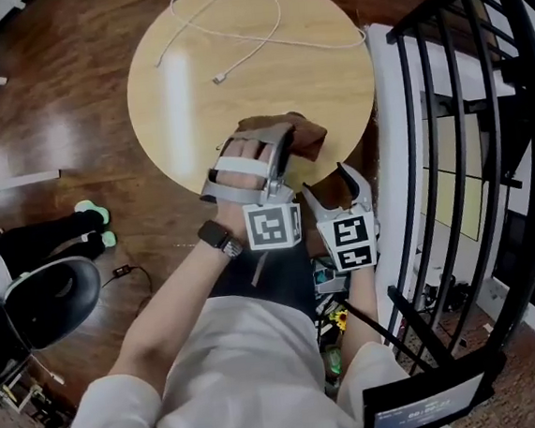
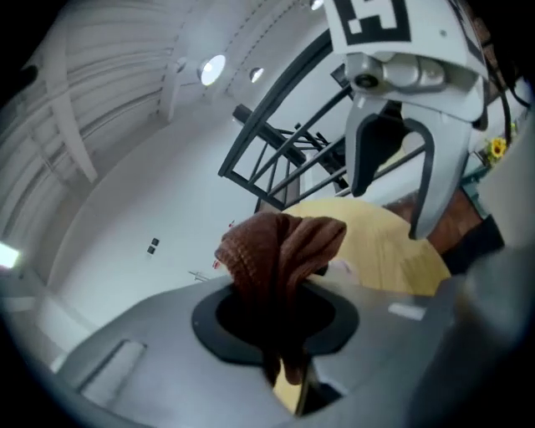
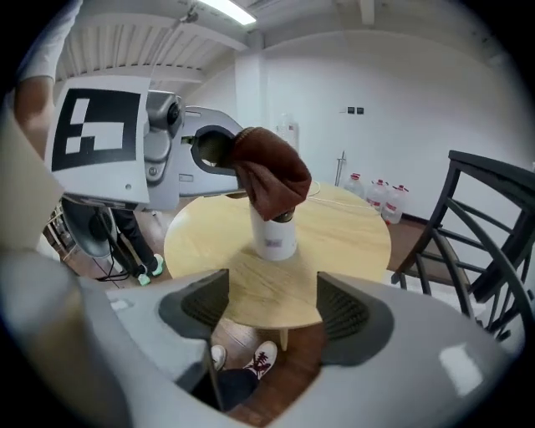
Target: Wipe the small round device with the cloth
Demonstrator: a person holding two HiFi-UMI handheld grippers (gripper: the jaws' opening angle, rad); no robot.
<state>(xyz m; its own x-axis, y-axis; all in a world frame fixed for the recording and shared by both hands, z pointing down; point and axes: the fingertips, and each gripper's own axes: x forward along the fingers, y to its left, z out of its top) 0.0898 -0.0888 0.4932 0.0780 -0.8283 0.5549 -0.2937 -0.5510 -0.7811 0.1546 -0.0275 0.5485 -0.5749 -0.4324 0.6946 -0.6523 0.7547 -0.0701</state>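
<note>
1. Head view: a round wooden bench (image 1: pixel 191 103) has a white cable (image 1: pixel 220 75) looped across its upper part. The left gripper (image 1: pixel 278 146) is at the bench's lower edge, jaws clamped on a brown cloth (image 1: pixel 305 135). The right gripper (image 1: pixel 336 190) is just to its right, jaws apart. The device is hidden under the cloth.
2. Left gripper view: the cloth (image 2: pixel 280 242) is pinched between the jaws and bunches up above them. The right gripper (image 2: pixel 389 205) is at upper right, jaws spread.
3. Right gripper view: the jaws are wide apart with nothing between them, over the bench (image 3: pixel 351 226) edge. At frame centre a white round device (image 3: pixel 276 236) stands upright with the cloth (image 3: pixel 269 180) draped over its top. The left gripper (image 3: pixel 219 152), at upper left, holds the cloth.
</note>
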